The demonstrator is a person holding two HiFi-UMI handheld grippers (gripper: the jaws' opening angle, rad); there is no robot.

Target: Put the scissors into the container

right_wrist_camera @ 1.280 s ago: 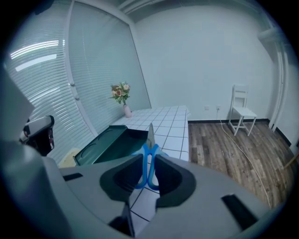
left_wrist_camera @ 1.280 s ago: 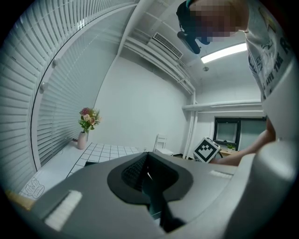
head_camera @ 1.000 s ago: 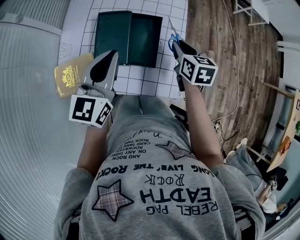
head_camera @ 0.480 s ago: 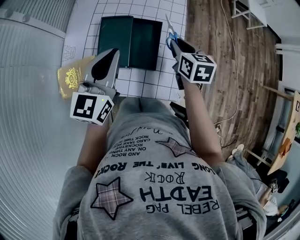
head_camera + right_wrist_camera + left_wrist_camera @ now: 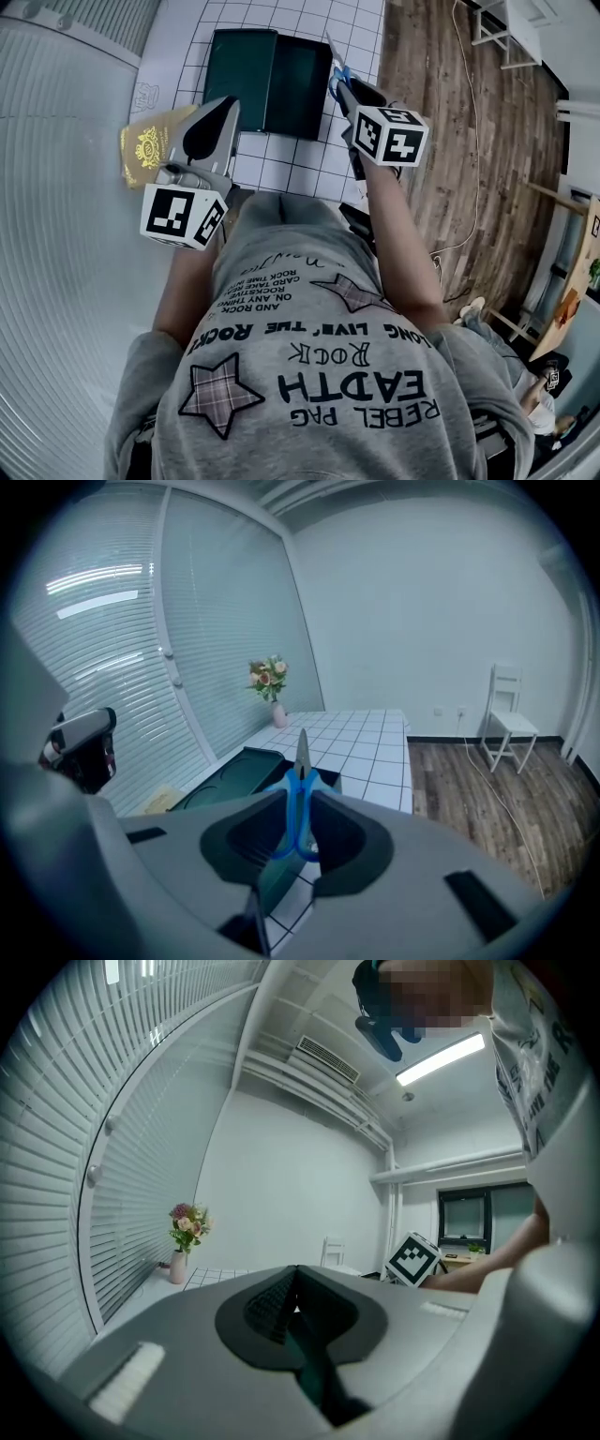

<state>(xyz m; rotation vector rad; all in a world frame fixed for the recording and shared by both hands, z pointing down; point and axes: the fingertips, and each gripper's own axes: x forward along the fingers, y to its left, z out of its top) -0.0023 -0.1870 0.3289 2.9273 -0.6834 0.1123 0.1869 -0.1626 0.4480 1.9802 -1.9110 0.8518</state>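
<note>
1. The white gridded bench [image 5: 281,169] fills the upper middle of the head view, with wooden floor to its right.
2. The dark green container [image 5: 265,80] lies flat on the bench at the top centre. It shows two side-by-side sections, and both look empty.
3. The left gripper [image 5: 217,117] hangs at centre left, below the container's left corner. In its own view its fingers [image 5: 262,1302] are pressed together with nothing between them, so it takes no part in the job here.
4. The right gripper [image 5: 349,92] sits in the upper middle, just right of the container's right edge. Its fingers [image 5: 342,836] are pinching the blue handles of the scissors.
5. A gold booklet [image 5: 155,148] lies on the bench at the left, beside the left gripper in the frame.
6. The scissors [image 5: 337,73] are held off the bench with the closed blade pointing away from the person. In the right gripper view the blade [image 5: 302,747] lines up over the near corner of the container.
7. Progress, as I judge it: the pick-up is done and the carry is nearly over. What is left is a short move left over a section, a lowering, and spreading the fingers to let go.
</note>
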